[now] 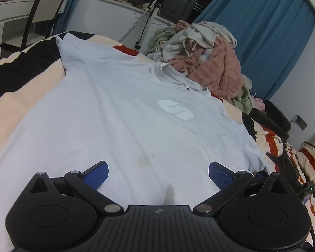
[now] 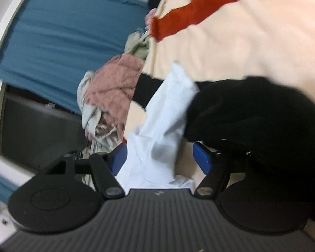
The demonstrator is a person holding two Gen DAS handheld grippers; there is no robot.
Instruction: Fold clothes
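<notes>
A white T-shirt [image 1: 115, 115] with a pale logo lies spread face up on the striped bed blanket [image 1: 21, 96], collar at the far end. My left gripper [image 1: 158, 164] hovers over the shirt's lower part, open, with nothing between its blue pads. The right wrist view is blurred and rolled on its side. There my right gripper [image 2: 160, 147] stands open with a bunched part of the T-shirt [image 2: 168, 109] running between the jaws. The cloth lies against the left pad [image 2: 120, 157]; the right pad [image 2: 201, 157] is clear of it.
A heap of pink, cream and green clothes [image 1: 205, 58] sits beyond the collar. A chair [image 1: 42, 10] and a white desk stand at the far left, a tripod [image 1: 155, 6] by the window, blue curtains [image 1: 273, 31] at the right. Black fabric [image 2: 252, 113] bulges beside the right gripper.
</notes>
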